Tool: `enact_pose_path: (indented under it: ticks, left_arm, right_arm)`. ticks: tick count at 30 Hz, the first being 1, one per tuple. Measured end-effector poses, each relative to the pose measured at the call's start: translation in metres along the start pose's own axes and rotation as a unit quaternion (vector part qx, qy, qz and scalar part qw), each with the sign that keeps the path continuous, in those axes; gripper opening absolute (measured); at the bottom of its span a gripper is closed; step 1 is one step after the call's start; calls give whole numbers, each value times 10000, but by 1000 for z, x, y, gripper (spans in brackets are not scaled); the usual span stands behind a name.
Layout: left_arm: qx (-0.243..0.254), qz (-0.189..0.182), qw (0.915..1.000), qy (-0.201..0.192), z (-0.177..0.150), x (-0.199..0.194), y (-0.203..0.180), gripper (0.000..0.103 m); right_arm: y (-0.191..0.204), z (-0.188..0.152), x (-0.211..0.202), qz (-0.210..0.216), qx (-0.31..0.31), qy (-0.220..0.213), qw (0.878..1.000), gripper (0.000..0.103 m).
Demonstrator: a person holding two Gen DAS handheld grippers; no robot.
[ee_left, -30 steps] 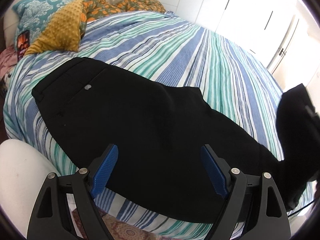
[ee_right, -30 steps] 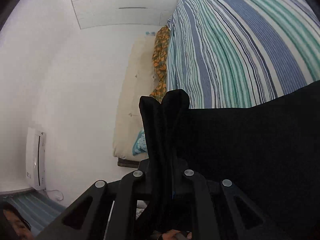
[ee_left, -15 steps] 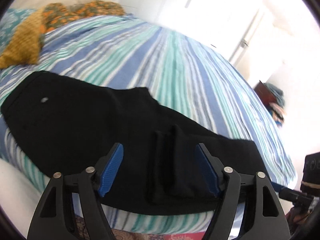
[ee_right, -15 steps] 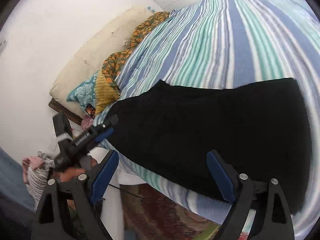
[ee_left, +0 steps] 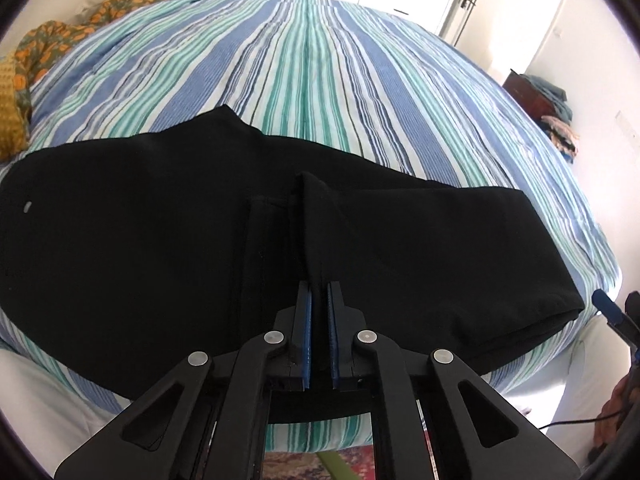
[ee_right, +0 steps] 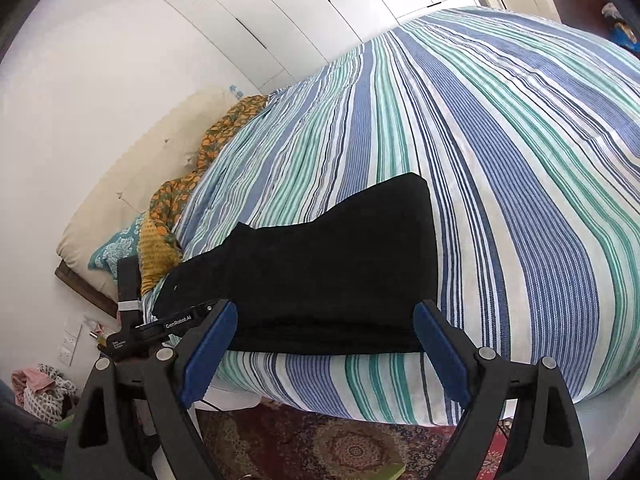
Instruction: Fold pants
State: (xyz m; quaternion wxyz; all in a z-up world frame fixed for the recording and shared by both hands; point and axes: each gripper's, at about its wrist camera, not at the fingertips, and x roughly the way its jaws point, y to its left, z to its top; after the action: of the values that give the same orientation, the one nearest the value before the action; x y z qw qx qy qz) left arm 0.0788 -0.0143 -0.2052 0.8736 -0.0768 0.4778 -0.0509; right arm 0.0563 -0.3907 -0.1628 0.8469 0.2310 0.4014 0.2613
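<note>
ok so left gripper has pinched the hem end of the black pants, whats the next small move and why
Probably lift the left gripper a little and carry the pinched leg-end flap toward the waist end with the small button. Its jaws are shut on a ridge of the black fabric pants, folded once on the blue and green striped bedspread. The right gripper stands open and holds nothing, so the left alone holds cloth.

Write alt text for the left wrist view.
The left tool is shut on a raised pleat of black pants, which lie across a striped bed. The right tool's blue tip shows at the right edge.
</note>
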Motion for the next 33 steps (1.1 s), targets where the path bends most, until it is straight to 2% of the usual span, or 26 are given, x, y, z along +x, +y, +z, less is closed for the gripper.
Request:
enact_pose_path:
  ticks: [4, 7, 9, 11, 12, 14, 15, 18, 20, 21, 22, 24, 27, 29, 33]
  left_arm:
    - [-130, 111, 9996, -228, -4, -21, 13, 5]
    - [-234, 209, 9995, -24, -11, -13, 26, 3]
    - [-284, 207, 9994, 37, -12, -6, 28, 3]
    - [-134, 314, 9994, 13, -11, -5, 22, 3]
    - [-60, 365, 9993, 19, -11, -3, 20, 3]
    - [-15, 388, 9992, 44, -13, 0, 19, 4]
    - [-14, 388, 9992, 36, -15, -1, 21, 4]
    - [-32, 344, 9994, 4, -17, -2, 24, 4]
    - [-31, 358, 9994, -1, -17, -1, 23, 4]
    - [-24, 373, 9993, -2, -17, 0, 22, 4]
    - [-16, 387, 9992, -1, -17, 1, 21, 5]
    - [-12, 412, 9992, -12, -17, 2, 20, 6]
    - [-64, 366, 9993, -41, -17, 2, 21, 9]
    - [-97, 339, 9994, -52, -17, 3, 21, 10]
    - [-168, 235, 9996, -57, -15, 4, 19, 25]
  right_arm:
    - [13, 5, -5, -238, -355, -374, 9984, 89]
    - [23, 7, -5, -243, -581, -433, 9971, 89]
    - [31, 7, 3, -84, -789, -297, 9964, 89]
    - [40, 4, 19, 133, -1040, -10, 9945, 90]
    - [42, 0, 34, 211, -1102, 273, 9933, 90]
    - [32, -11, 73, -85, -896, 1099, 9899, 90]
    - [25, -16, 83, -179, -736, 1326, 9883, 90]
    - [37, -7, 64, -132, -919, 800, 9925, 89]
    - [50, 1, 45, -276, -1190, 200, 9923, 90]
    - [53, 4, 40, -386, -1270, -42, 9911, 92]
    - [54, 6, 39, -509, -1306, -159, 9900, 99]
    - [47, 6, 53, -677, -1214, 46, 9903, 100]
    - [20, -4, 86, -756, -811, 877, 9900, 100]
    - [16, -9, 91, -804, -899, 914, 9885, 100]
    - [28, -15, 94, -1089, -1357, 900, 9806, 103]
